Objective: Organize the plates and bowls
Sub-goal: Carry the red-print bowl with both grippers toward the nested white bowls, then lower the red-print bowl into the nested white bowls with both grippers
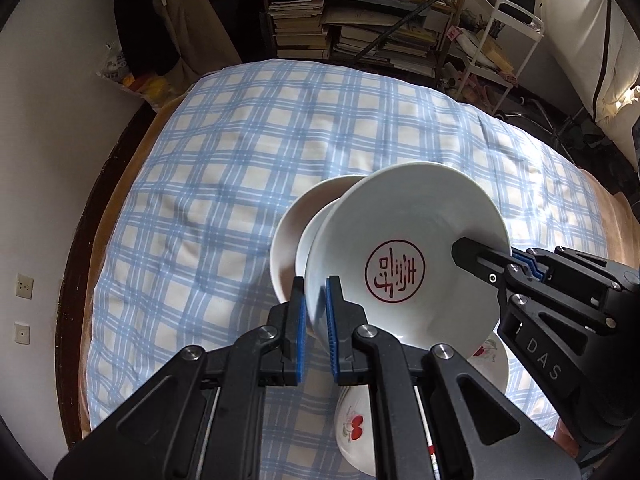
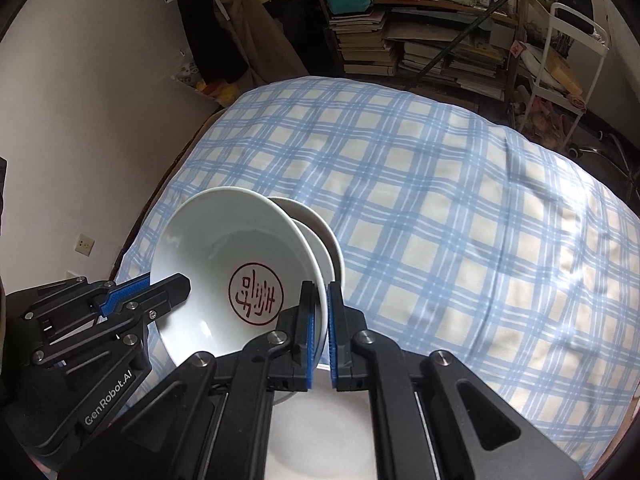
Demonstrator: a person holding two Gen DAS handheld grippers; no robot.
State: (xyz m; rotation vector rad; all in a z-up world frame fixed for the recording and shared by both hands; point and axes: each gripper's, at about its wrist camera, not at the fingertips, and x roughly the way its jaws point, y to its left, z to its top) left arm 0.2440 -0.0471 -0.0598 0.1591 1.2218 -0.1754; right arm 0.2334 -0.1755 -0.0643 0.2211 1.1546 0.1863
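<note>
Under the bowl [image 1: 404,248], cherry-printed bowls [image 1: 354,426].

You were working in a lived-in bedroom of a home: a bed [image 1: 280,152] under a blue-and-white checked cover [image 2: 460,208] filled most of the view, set close against a plain white wall [image 1: 52,184] with two sockets [image 1: 23,286]. Behind it stood a wooden shelf [image 1: 376,8] crammed with stacked books and papers, dark clothes [image 1: 136,20] hung in the corner, and a white wire trolley [image 2: 560,76] held more clutter. Nothing looked like a lab or a shop
</note>
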